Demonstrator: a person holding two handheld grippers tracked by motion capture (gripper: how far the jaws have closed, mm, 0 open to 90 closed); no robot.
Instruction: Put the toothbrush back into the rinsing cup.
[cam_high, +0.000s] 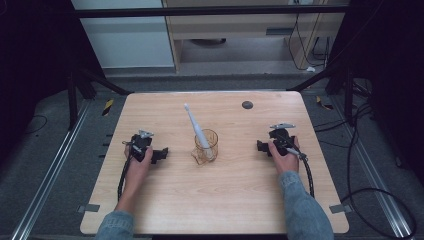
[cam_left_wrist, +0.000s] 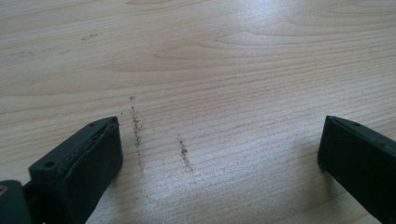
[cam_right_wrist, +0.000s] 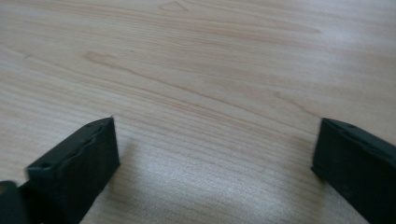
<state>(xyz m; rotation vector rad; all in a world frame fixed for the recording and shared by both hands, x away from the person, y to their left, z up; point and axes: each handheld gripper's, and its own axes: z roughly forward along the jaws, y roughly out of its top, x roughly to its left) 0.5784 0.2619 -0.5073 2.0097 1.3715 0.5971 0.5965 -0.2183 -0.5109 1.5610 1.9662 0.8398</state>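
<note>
Both tongs, left and right, gape wide, empty, over bare table.

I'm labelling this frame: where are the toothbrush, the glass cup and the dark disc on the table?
toothbrush (cam_high: 194, 122), high view, mid handle.
glass cup (cam_high: 212, 148), high view, right wall.
dark disc (cam_high: 247, 105), high view, its centre.

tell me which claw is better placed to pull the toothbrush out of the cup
Left, by a little. The left claw sits open, nearer the cup, and the toothbrush leans up toward that side. The right claw, also open, rests slightly farther off.
</note>
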